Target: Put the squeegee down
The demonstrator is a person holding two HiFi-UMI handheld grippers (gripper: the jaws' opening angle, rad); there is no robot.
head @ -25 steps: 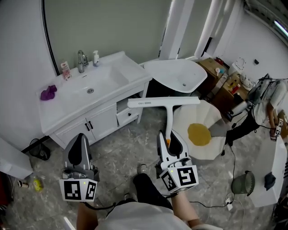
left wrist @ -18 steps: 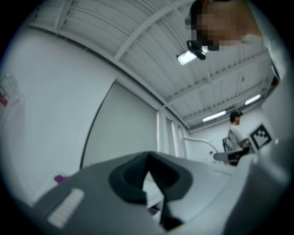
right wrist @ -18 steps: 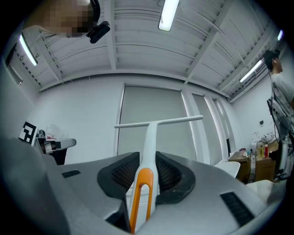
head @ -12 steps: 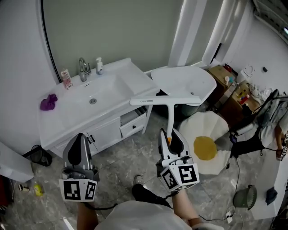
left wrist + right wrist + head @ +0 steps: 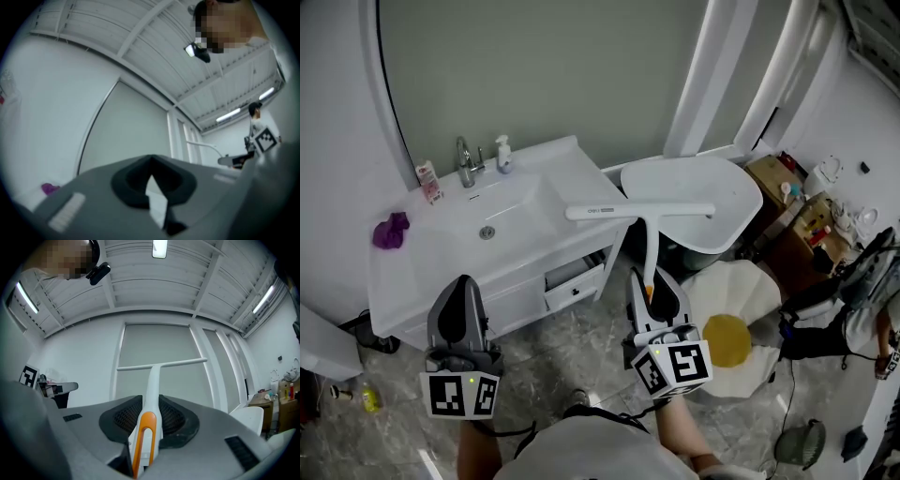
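The head view gives the layout. The right claw [image 5: 652,281] holds the squeegee [image 5: 643,214] by the lower end of its handle. The white stem rises away from the person to the long blade. In this view the blade lies across the right end of the white vanity surface [image 5: 567,164] and the rim of a white basin [image 5: 722,202] beside it. From above I cannot tell whether the blade touches either one.

The right gripper view settles the grip. Both pads press on the handle, one on each side of its orange inlay [image 5: 144,437], so the claw stands narrow on the squeegee. The blade shows crosswise against the grey wall panel, and the ceiling lamp [image 5: 159,247] appears above it, which the head view lacks.

The left claw [image 5: 466,286] sits lower left in the head view, well apart from the squeegee. Its own view shows the jaws meeting at the tips with nothing between them. That view also catches the purple cloth [image 5: 49,188] low at the left.

Only the head view shows the faucet [image 5: 464,161], the soap bottle [image 5: 502,153], the part-open drawer [image 5: 572,281] and the egg-shaped rug [image 5: 733,330] on the marbled floor.
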